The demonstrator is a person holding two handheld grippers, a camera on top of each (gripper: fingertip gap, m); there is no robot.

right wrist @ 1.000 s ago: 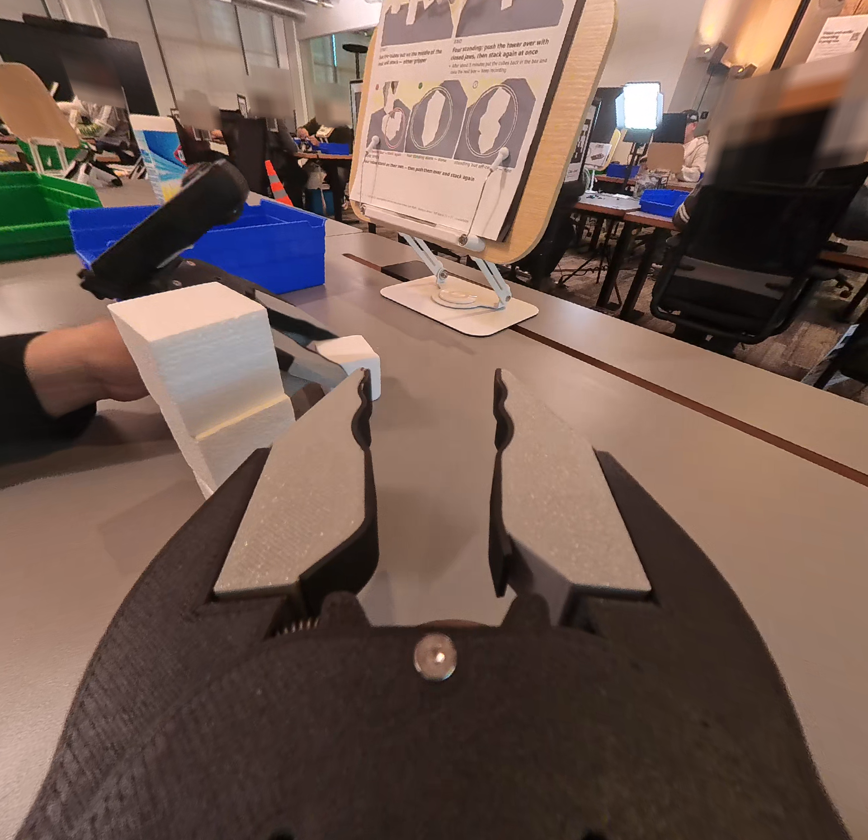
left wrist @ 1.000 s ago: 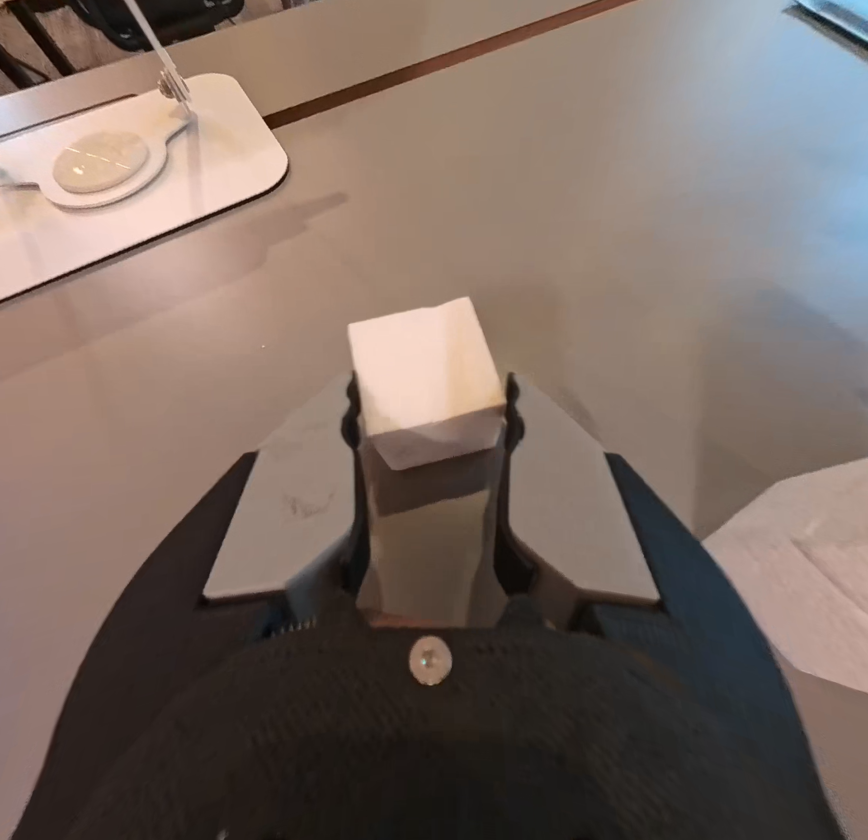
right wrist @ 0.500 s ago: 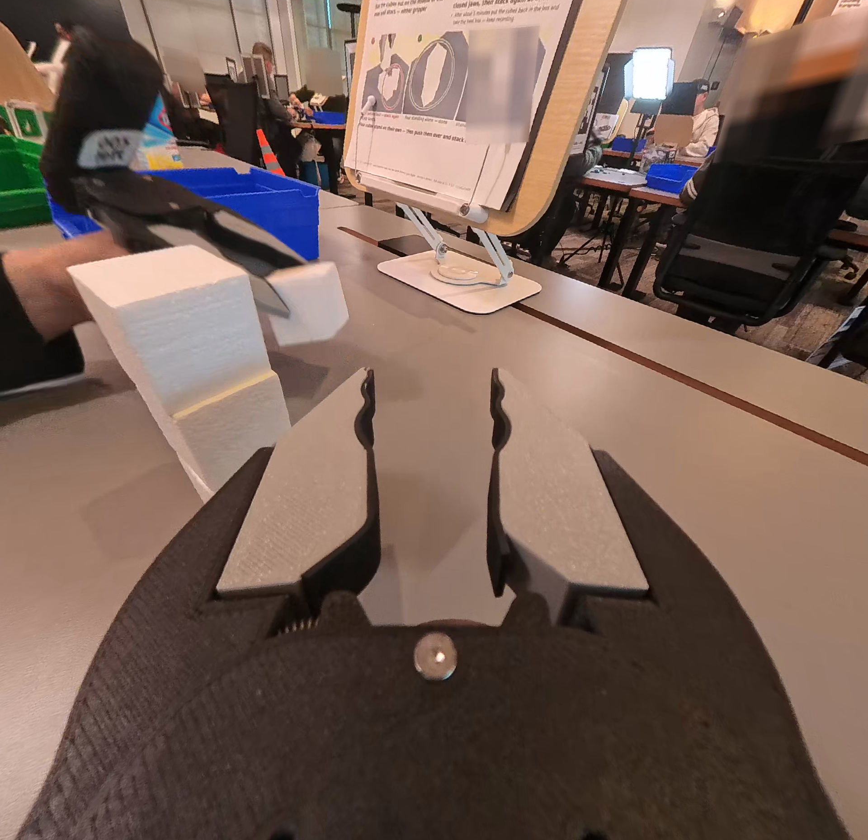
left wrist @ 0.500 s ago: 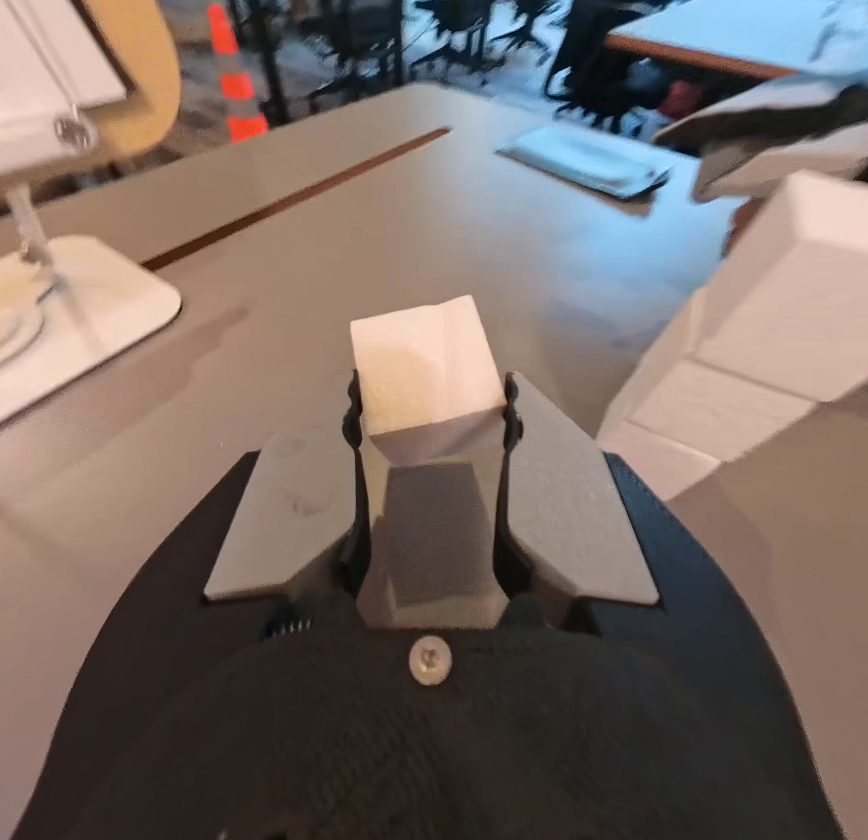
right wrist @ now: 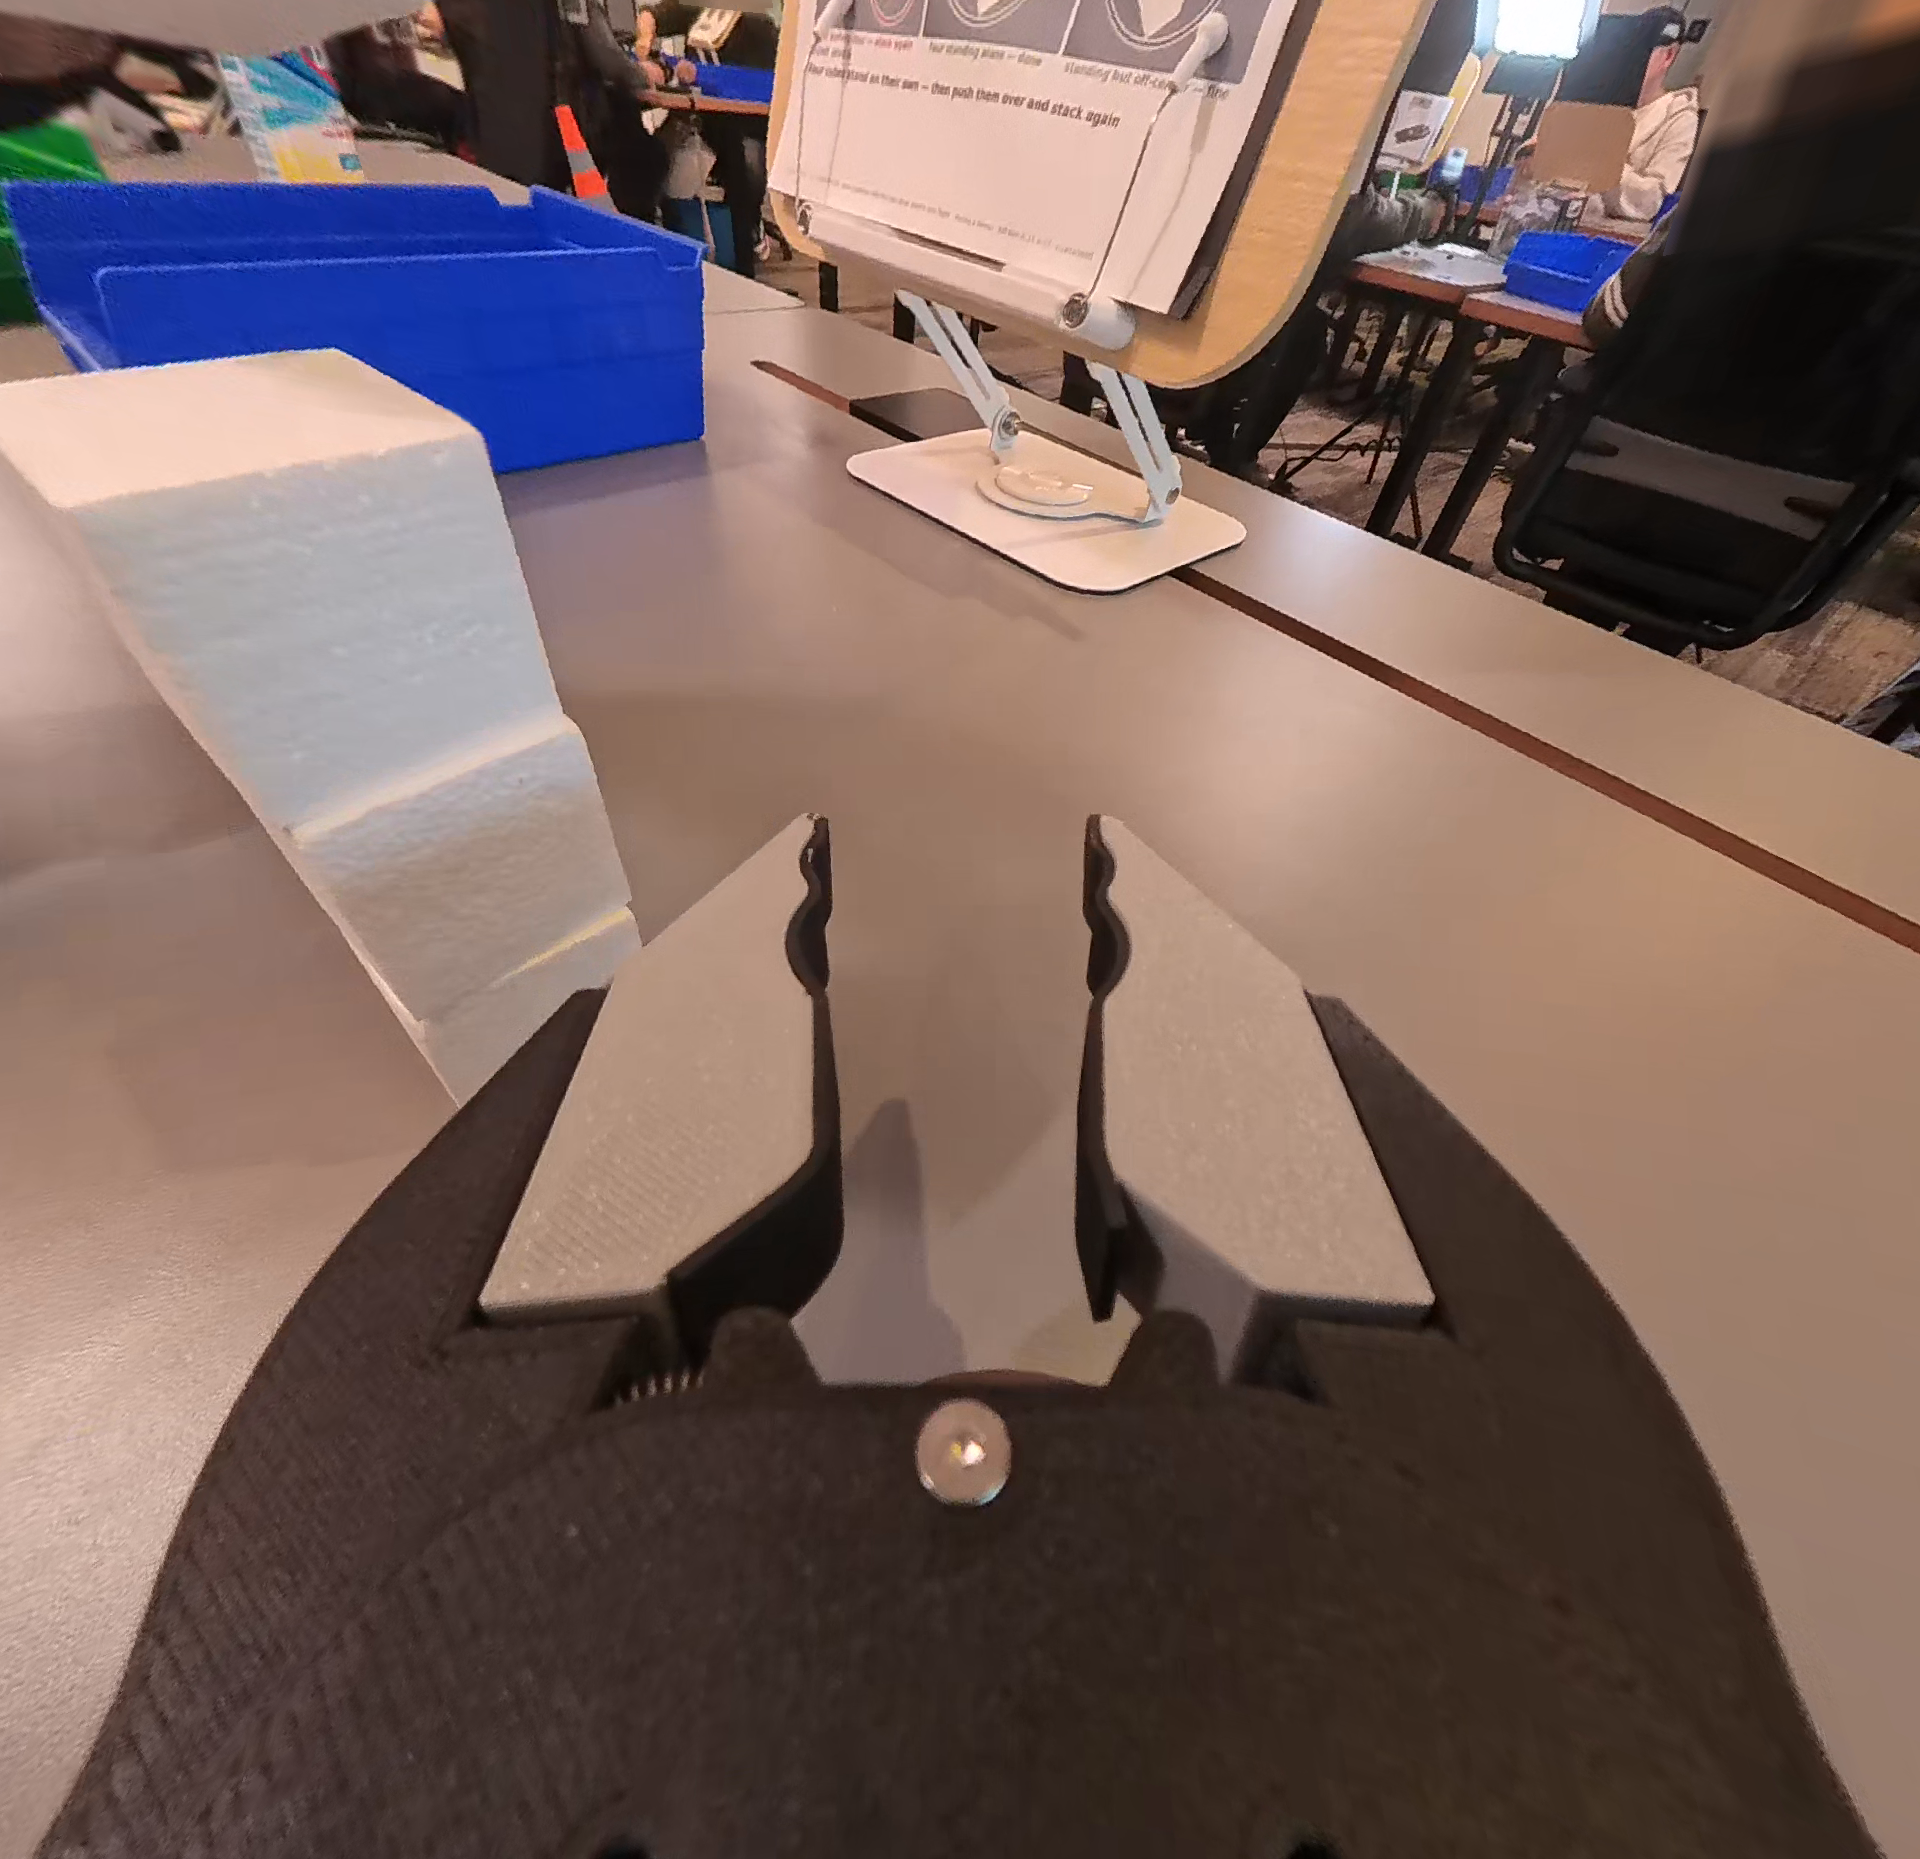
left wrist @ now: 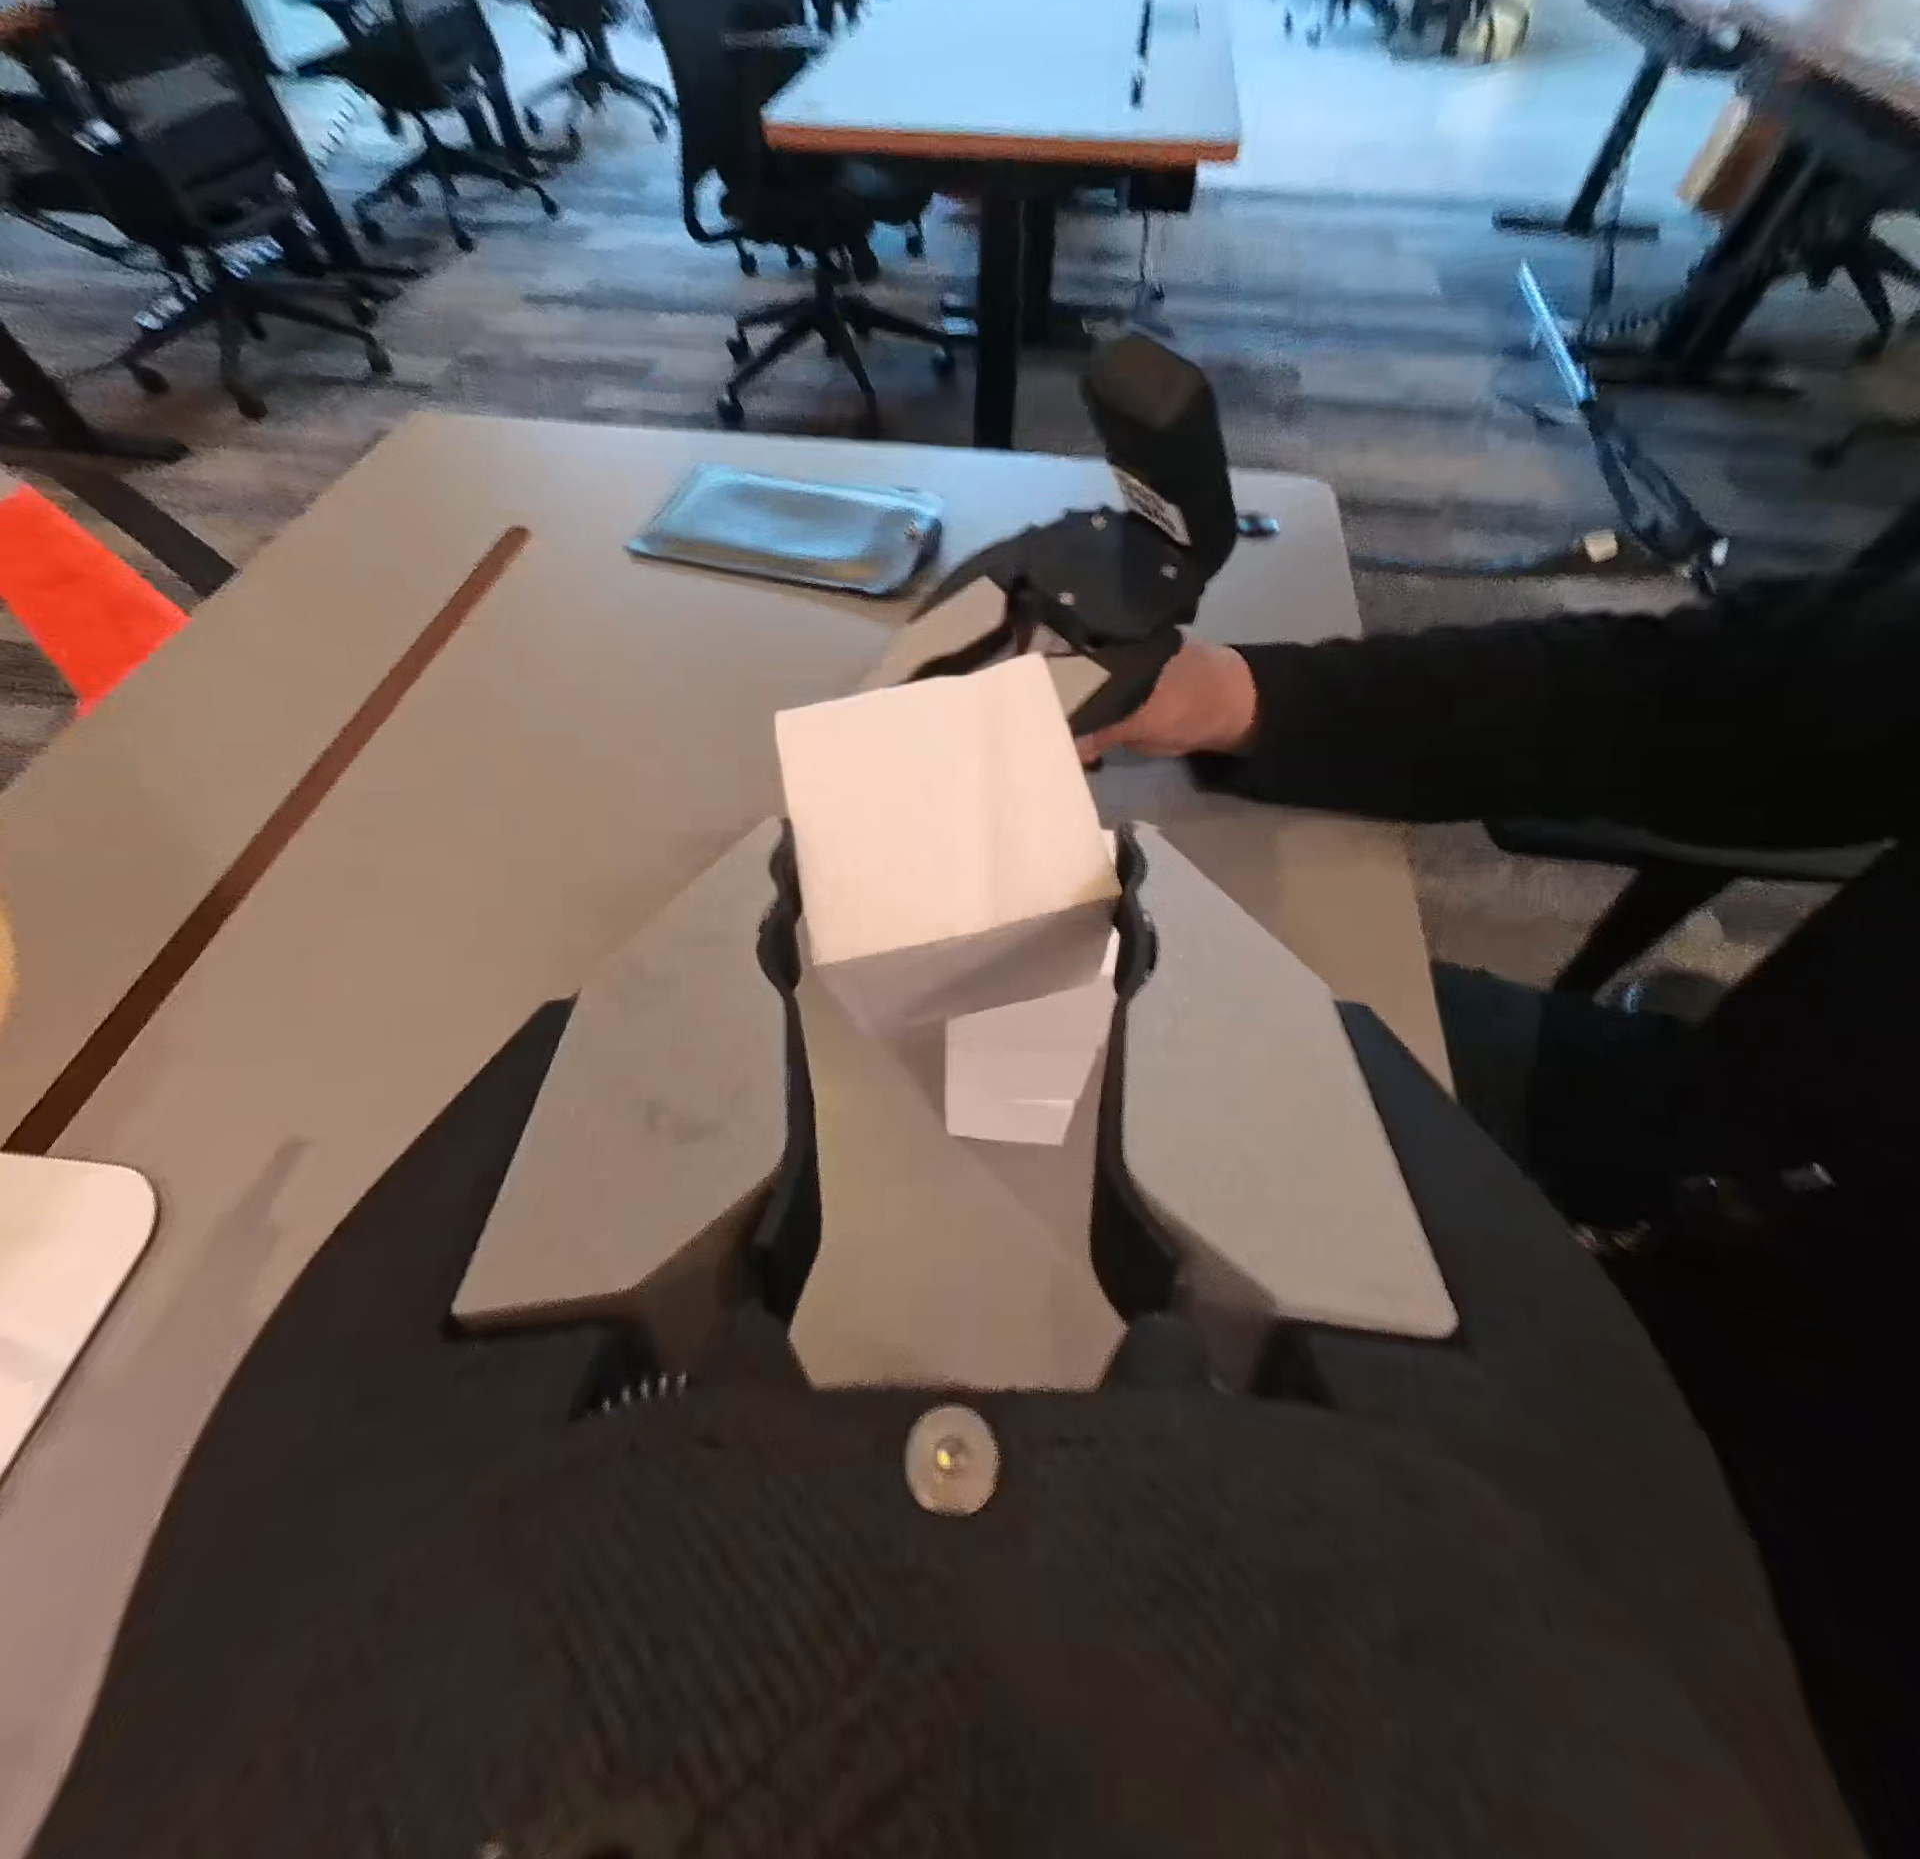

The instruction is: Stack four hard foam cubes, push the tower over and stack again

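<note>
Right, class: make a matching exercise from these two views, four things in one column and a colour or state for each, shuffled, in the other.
Things:
1. left gripper
2. right gripper
3. bin
4. tray

States:
A. blue
B. shut on a foam cube
C. silver, flat on the table
D. open, holding nothing

Pairs: 1-B, 2-D, 3-A, 4-C

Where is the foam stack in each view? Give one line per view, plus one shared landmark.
Left wrist view: the foam stack is at centre, between the left gripper fingers, below the held cube.
Right wrist view: the foam stack is at the left edge, beside the open right gripper.
Shared landmark: the stand's white base.
</note>
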